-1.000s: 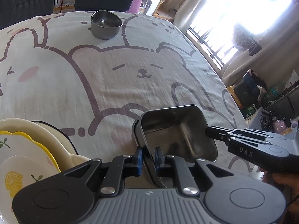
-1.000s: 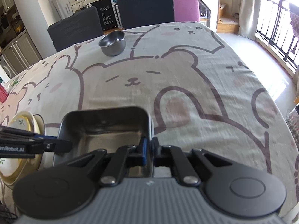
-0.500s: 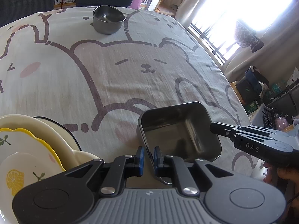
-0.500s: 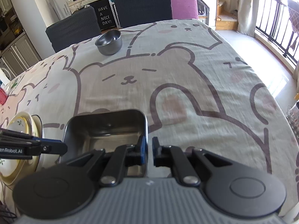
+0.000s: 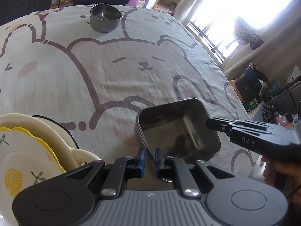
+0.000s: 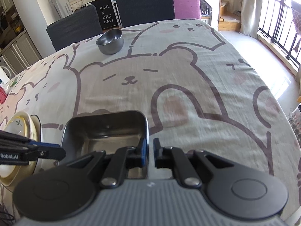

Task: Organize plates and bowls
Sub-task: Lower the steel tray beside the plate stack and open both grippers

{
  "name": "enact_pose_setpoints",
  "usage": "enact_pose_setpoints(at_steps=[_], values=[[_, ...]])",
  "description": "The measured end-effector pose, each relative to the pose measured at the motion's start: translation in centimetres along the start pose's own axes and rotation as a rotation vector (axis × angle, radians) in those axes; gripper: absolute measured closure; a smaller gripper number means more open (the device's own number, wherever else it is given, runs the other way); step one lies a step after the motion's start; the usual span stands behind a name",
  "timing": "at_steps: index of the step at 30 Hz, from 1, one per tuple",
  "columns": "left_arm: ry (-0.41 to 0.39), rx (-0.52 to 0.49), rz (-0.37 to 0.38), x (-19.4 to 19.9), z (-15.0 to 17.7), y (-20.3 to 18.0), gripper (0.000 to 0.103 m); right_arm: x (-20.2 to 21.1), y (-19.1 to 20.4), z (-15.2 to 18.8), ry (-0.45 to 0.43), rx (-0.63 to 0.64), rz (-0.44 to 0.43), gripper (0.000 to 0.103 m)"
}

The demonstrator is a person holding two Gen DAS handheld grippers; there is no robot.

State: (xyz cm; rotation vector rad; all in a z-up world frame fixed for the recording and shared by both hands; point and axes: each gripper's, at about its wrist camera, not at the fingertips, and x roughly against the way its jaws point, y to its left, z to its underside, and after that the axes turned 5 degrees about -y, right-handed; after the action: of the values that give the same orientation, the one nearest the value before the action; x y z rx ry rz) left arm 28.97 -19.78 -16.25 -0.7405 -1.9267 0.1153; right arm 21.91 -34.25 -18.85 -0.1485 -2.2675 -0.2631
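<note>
Tongs first, from the left wrist view: my left tongs [image 5: 149, 157] stand narrow around the near wall of the metal tray [image 5: 176, 130], one blue pad [image 5: 141, 157] outside and one inside, though I see slight gaps at the rim, so I judge the grip light or loosening. The tray sits low on the bench [image 5: 112, 79], just beside the stacked plates [image 5: 28, 146] at my left. I reckon two grips keep it level. The right tongs [image 5: 210, 121] reach its far corner from the side. A steel bowl [image 5: 105, 17] waits well apart at the far edge.

From the right wrist view, my right tongs [image 6: 149, 151] straddle the tray's [image 6: 105, 130] right wall, narrow, with a sliver of daylight. The bowl [image 6: 110, 41] looks like the next pick.
</note>
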Motion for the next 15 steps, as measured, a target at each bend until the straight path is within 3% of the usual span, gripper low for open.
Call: enact_pose_setpoints(at_steps=[11,13,14,15], values=[[0.003,-0.003,0.008,0.14,0.10,-0.20,0.091,-0.04,-0.03,-0.06,0.005,0.006,0.011,0.093],[0.009,0.000,0.011,0.09,0.10,-0.23,0.086,0.24,0.15,0.21,0.004,0.022,0.002,0.083],[0.010,-0.001,0.011,0.07,0.09,-0.23,0.078,0.42,0.29,0.36,0.002,0.032,0.001,0.079],[0.009,-0.004,0.014,0.11,0.08,-0.28,0.075,0.60,0.37,0.50,-0.001,0.037,0.001,0.070]])
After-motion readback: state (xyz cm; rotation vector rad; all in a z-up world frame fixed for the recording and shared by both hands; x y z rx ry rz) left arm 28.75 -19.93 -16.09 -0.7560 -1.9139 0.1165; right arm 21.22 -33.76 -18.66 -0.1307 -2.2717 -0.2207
